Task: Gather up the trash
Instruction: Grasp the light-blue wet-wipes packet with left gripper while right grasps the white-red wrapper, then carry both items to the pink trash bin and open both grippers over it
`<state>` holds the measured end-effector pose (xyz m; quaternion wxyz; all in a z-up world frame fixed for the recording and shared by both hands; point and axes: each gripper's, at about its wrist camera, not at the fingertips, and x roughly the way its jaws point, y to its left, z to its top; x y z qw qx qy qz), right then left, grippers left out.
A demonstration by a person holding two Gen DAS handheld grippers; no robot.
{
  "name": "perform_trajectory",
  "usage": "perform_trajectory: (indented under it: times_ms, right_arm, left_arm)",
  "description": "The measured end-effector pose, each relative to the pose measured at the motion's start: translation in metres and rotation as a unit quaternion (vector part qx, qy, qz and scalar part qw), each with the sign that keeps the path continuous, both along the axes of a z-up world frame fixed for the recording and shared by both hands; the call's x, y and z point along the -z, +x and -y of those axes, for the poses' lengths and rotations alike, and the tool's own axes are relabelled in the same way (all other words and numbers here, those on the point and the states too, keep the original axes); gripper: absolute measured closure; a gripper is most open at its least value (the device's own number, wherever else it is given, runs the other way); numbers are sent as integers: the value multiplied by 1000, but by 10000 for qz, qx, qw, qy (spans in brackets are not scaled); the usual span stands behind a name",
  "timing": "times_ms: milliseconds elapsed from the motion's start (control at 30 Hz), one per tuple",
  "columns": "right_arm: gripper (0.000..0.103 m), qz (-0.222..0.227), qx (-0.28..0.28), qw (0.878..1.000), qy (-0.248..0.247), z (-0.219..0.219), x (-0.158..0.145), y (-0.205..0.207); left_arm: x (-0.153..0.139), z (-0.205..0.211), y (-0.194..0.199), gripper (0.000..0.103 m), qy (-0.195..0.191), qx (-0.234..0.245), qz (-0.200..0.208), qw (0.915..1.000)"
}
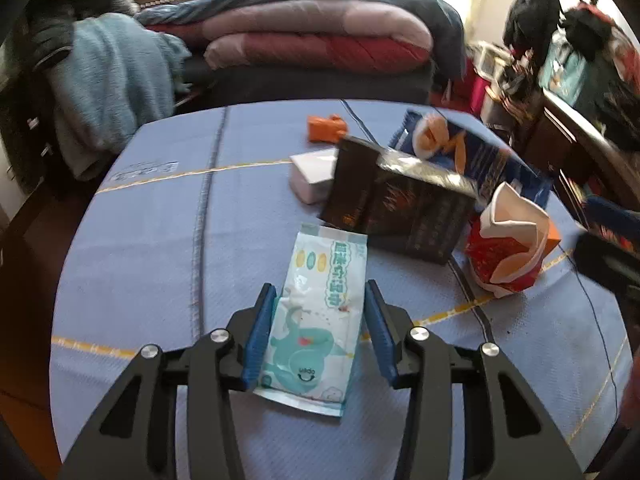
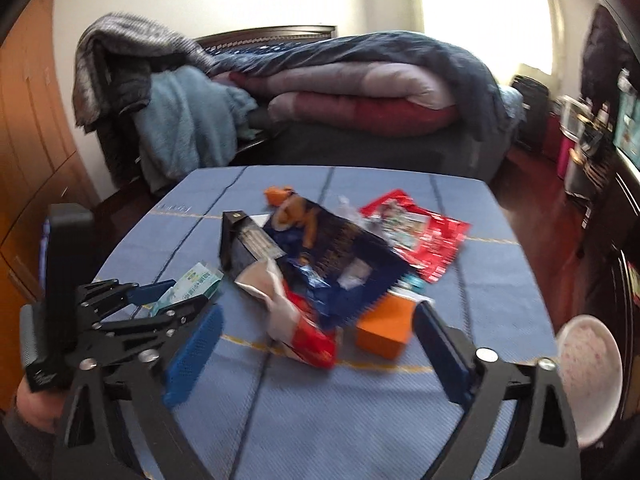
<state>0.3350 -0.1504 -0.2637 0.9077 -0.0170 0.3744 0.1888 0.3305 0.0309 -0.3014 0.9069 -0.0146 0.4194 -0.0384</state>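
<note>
While the left tool [image 1: 318,312] straddles a wipes packet [image 1: 316,316], trash litters the table [image 1: 160,240].

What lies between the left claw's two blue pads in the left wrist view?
The wet-wipe packet lies flat on the blue tablecloth between the left claw's open pads, as the left wrist view shows.

Wide-open right gripper [image 2: 316,354] with blue pads low in the frame, jaws straddling a crumpled red-and-white wrapper [image 2: 300,320] and a small orange cardboard box [image 2: 384,330] on the blue quilted tablecloth [image 2: 480,280]. Behind them, centre frame, a dark blue snack bag [image 2: 340,248] beside a black carton [image 2: 240,240]; further right, a flat red foil packet [image 2: 424,236]. Lower left, the left gripper [image 2: 176,296] around a pale green wipes packet [image 2: 192,284]. Lower right edge, a white round bowl [image 2: 588,376].
</note>
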Motion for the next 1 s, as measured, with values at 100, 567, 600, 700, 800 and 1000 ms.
perform_trajectory:
  times_ms: [100, 567, 600, 700, 800, 1000]
  right_arm:
    - [29, -123, -174, 9997, -122, -16, 8, 8]
    - [77, -559, -353, 9911, 1155, 24, -12, -21]
    - [77, -559, -334, 9902, 1235, 31, -16, -25]
    - [77, -517, -196, 9869, 1517, 62, -33, -48]
    - [77, -360, 72, 9878, 1511, 89, -44, -66]
    - [76, -98, 838, 9861, 1429, 154, -52, -94]
  left_arm:
    - [-8, -18, -17, 58, -207, -378, 200, 9989]
    - [-79, -24, -73, 57, -684, -538, 907, 9921]
    - [-84, -19, -73, 57, -722, -469, 945, 9918]
    - [-100, 9, -84, 57, -846, -99, 1106, 9902]
    - [-113, 45, -91, 57, -868, 317, 1234, 9880]
    - [-126, 124, -97, 56, -883, 1212, 1315, 9799]
